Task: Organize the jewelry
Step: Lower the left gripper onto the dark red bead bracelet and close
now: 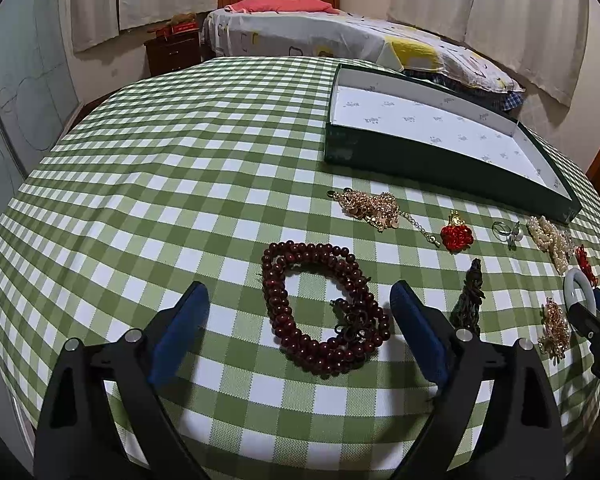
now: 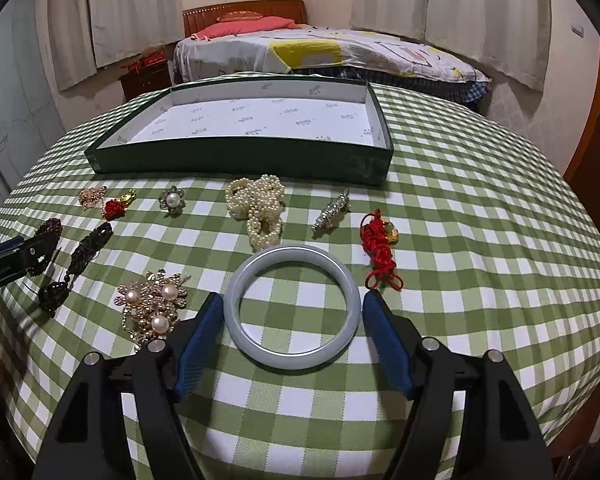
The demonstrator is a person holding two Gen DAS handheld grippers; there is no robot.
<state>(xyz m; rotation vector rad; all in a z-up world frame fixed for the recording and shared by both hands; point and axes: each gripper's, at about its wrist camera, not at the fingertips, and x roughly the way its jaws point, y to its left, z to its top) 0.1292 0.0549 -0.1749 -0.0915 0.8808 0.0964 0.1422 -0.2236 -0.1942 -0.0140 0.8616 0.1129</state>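
Tilting steeply down toward the checked tablecloth, the left gripper stands wide, its fingers flanking the dark red bead bracelet without touching. Angled likewise, the right gripper brackets the pale jade bangle lying flat, pads just beside its rim, not pressing. Behind sits the empty green box.

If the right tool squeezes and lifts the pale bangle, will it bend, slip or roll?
The pale bangle looks rigid, so it probably will not bend. Its glossy rounded rim may slip between the right tool pads. If dropped on edge, it could roll.
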